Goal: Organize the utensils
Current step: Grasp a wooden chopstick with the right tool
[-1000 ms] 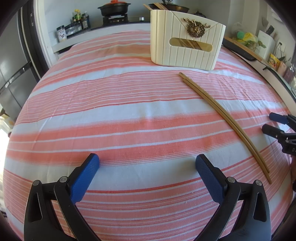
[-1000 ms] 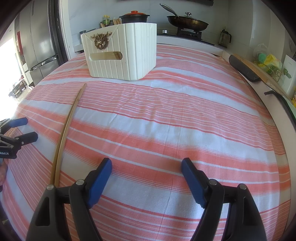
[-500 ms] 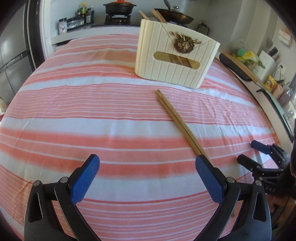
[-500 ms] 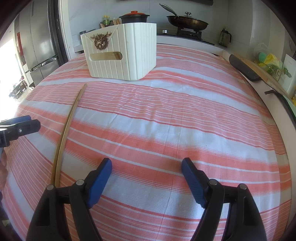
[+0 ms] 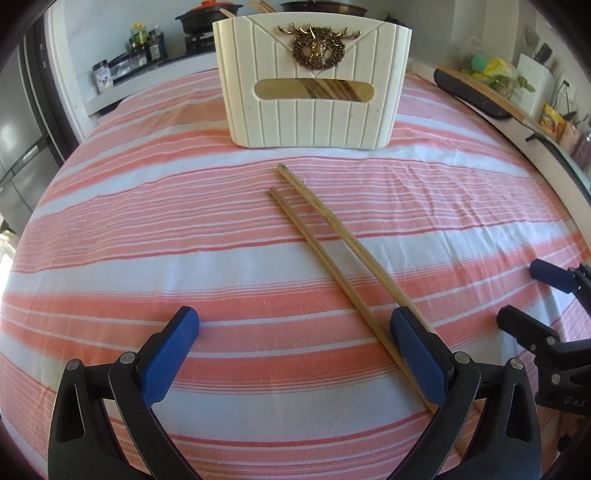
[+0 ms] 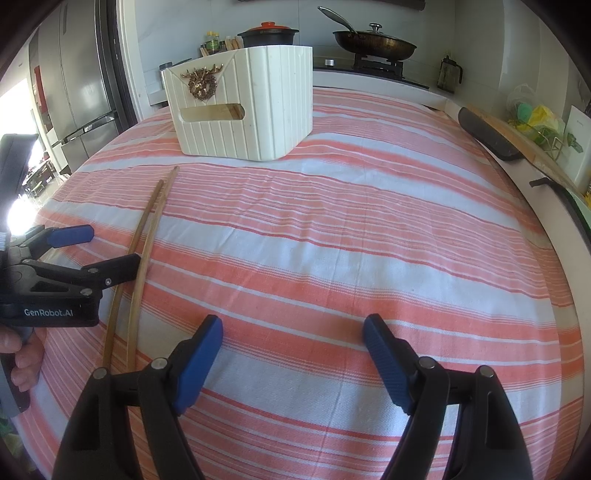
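Left wrist view has my left gripper (image 5: pixel 295 332) spread wide with nothing between the fingers, just the pink and white striped tablecloth (image 5: pixel 184 266) underneath. The pair of wooden chopsticks (image 5: pixel 325 229) lies flat on the cloth, running diagonally from near the middle down toward my right-hand blue pad (image 5: pixel 417 354), and the near ends slip behind that finger so I can't tell exactly where they stop. Far tips are a little apart from each other and point toward the white ribbed utensil box (image 5: pixel 314 122), which stands upright further back with a gold deer emblem (image 5: pixel 316 46) on the front and a slot handle below it. Through that slot I can see more chopsticks already inside, and a couple stick out over the top rim. My right gripper (image 5: pixel 532 295) shows at the right edge of this view, also open. From the right wrist camera, the right gripper (image 6: pixel 293 341) is wide open too, holding nothing, hovering over bare cloth. The chopsticks (image 6: pixel 147 236) are off to the left there, side by side, and the black finger of my left gripper (image 6: pixel 90 251) sits right against them, though I can't say if it's actually touching. The box (image 6: pixel 251 114) is well beyond. Stove with a black pot (image 6: pixel 267 33) and frying pan (image 6: pixel 373 44) sits behind the table.
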Demonstrator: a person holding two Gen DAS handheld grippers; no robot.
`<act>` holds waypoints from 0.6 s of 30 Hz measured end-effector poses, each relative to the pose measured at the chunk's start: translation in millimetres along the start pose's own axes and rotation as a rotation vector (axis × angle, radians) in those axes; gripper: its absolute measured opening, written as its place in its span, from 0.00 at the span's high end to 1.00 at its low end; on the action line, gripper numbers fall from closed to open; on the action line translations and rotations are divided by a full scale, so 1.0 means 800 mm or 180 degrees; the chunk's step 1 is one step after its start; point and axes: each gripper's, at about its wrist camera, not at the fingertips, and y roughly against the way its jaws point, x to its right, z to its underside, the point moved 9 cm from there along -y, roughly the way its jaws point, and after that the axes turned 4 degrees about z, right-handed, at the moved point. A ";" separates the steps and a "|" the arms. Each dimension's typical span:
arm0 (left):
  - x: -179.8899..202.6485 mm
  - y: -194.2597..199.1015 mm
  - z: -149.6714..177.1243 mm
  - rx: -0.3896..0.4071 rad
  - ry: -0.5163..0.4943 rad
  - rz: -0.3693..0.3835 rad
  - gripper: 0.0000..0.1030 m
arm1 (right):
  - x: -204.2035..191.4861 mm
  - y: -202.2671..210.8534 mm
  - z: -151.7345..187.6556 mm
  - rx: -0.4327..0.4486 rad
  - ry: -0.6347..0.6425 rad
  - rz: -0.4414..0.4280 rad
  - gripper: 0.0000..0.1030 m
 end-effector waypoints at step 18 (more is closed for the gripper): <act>-0.085 0.058 0.052 0.0053 -0.0257 0.0091 0.27 | -0.001 0.000 -0.001 0.0000 0.0009 0.0010 0.22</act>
